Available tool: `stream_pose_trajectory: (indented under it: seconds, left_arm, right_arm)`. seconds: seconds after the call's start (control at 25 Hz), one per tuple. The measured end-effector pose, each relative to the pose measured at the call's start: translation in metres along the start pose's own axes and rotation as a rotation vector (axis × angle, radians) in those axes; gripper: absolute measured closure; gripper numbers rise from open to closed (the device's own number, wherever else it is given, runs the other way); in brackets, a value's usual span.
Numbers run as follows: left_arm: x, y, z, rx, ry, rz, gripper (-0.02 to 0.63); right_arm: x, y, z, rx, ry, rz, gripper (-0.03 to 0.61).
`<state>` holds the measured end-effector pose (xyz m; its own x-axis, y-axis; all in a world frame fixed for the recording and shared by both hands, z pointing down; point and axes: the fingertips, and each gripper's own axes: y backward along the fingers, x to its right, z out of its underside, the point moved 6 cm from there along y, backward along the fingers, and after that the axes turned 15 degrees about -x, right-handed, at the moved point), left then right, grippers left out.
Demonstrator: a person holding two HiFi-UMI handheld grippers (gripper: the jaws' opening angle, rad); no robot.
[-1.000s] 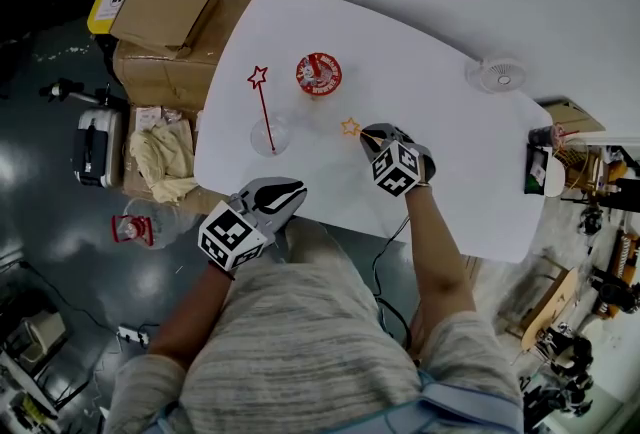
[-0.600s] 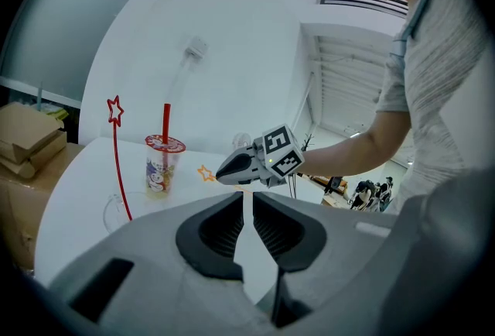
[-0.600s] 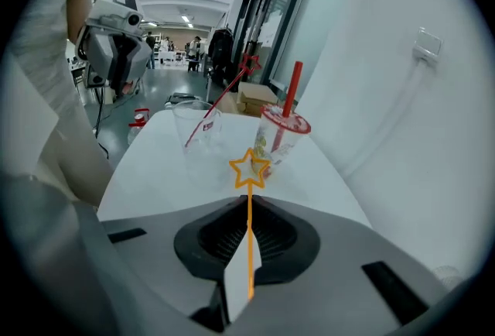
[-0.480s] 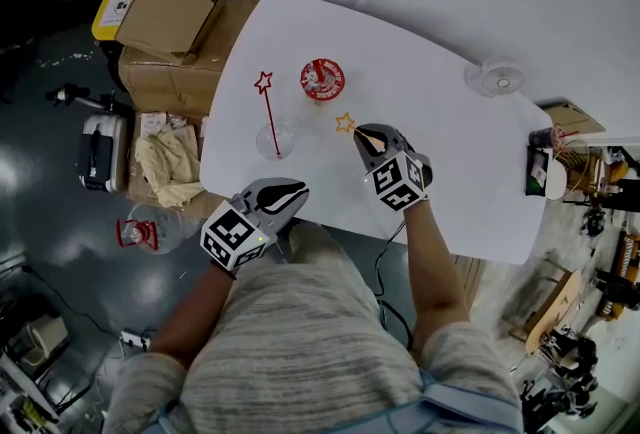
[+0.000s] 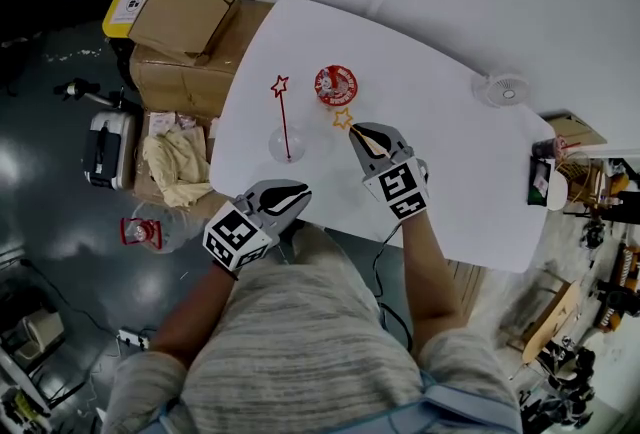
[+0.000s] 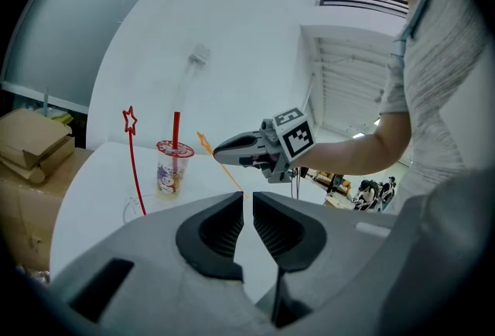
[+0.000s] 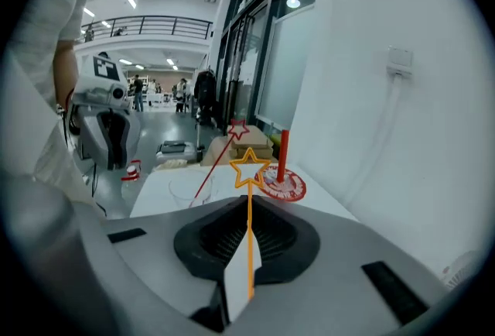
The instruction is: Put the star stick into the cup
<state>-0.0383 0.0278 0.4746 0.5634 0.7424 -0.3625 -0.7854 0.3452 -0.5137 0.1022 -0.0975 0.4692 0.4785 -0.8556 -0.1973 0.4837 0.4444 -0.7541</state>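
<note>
A thin orange star stick (image 5: 345, 120) (image 7: 249, 191) is pinched in my right gripper (image 5: 360, 133) (image 7: 248, 210), which is shut on its shaft, star end pointing forward. The star hovers just in front of a red-lidded cup (image 5: 336, 85) (image 7: 283, 185) with a red straw. Left of it a clear cup (image 5: 287, 144) (image 6: 136, 210) holds a leaning red star stick (image 5: 283, 112) (image 6: 135, 165). My left gripper (image 5: 298, 191) (image 6: 247, 204) rests at the table's near edge, shut and empty. The right gripper (image 6: 230, 149) also shows in the left gripper view.
The white table (image 5: 450, 172) is rounded, with its left edge close to the clear cup. Cardboard boxes (image 5: 178, 27) are stacked on the floor beyond that edge. A small white fan (image 5: 503, 89) sits at the table's far right.
My right gripper has carried the orange star stick forward and left, closer to the two cups. The left gripper has stayed by the near edge.
</note>
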Motion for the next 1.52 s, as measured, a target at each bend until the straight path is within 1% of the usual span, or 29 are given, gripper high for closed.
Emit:
stream_pose_trajectory:
  seconds: [0.28, 0.56, 0.72, 0.92, 1.16, 1.24, 1.36, 1.52]
  left_arm:
    - [-0.002, 0.013, 0.003, 0.01, 0.003, -0.015, 0.565]
    - [-0.005, 0.024, 0.007, 0.016, 0.009, -0.026, 0.565]
    - [-0.004, 0.029, 0.01, 0.017, 0.014, -0.033, 0.565]
    - [-0.004, 0.036, 0.016, 0.016, 0.02, -0.043, 0.565]
    - [-0.005, 0.041, 0.021, 0.017, 0.027, -0.049, 0.565]
    - [-0.003, 0.042, 0.022, 0.017, 0.028, -0.05, 0.565]
    - [-0.002, 0.043, 0.022, 0.013, 0.029, -0.05, 0.565]
    - [-0.003, 0.044, 0.023, 0.008, 0.033, -0.053, 0.565]
  right_arm:
    - [0.0, 0.014, -0.04, 0.191, -0.152, -0.029, 0.568]
    - [0.0, 0.023, -0.075, 0.416, -0.367, -0.104, 0.567]
    - [0.0, 0.025, -0.088, 0.498, -0.431, -0.118, 0.568]
    - [-0.004, 0.024, -0.1, 0.553, -0.471, -0.128, 0.568]
    - [-0.008, 0.024, -0.114, 0.608, -0.477, -0.143, 0.567]
    - [-0.01, 0.021, -0.113, 0.623, -0.496, -0.148, 0.568]
    - [-0.016, 0.008, -0.105, 0.603, -0.534, -0.149, 0.566]
    - [-0.027, -0.007, -0.093, 0.556, -0.544, -0.154, 0.566]
